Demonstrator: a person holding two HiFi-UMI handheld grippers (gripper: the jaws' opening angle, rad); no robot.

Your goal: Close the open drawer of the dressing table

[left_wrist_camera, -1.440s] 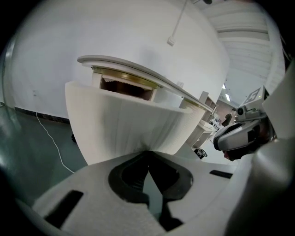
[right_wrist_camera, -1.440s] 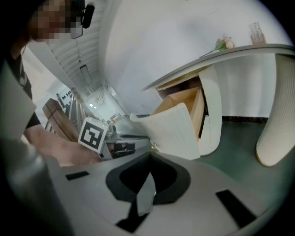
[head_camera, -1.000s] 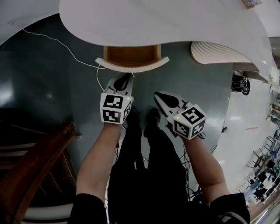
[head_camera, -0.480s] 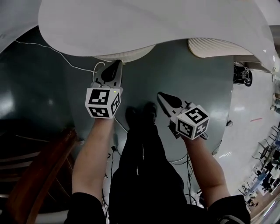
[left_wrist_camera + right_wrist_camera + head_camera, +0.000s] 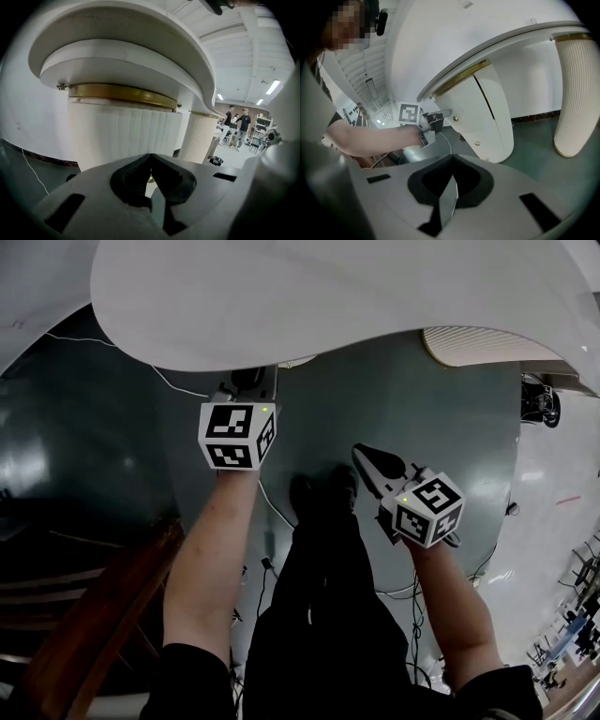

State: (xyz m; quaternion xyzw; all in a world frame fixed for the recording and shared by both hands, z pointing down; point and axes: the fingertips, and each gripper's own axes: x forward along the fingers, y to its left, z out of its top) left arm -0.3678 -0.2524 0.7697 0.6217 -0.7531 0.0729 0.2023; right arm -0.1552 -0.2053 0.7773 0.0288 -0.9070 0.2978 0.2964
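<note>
The white ribbed drawer front (image 5: 117, 136) sits pushed in under the curved white counter (image 5: 328, 296) of the dressing table, with a gold trim strip (image 5: 122, 93) along its top edge. The left gripper (image 5: 151, 159) is clenched with nothing between its jaws. Its tips touch the drawer front under the counter's edge, just beside a small brass knob (image 5: 455, 118). The right gripper (image 5: 370, 457), also clenched and empty, hangs well out from the counter over the dark green floor (image 5: 422, 399).

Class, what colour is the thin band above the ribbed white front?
Gold. The band shows best in the left gripper view.
</note>
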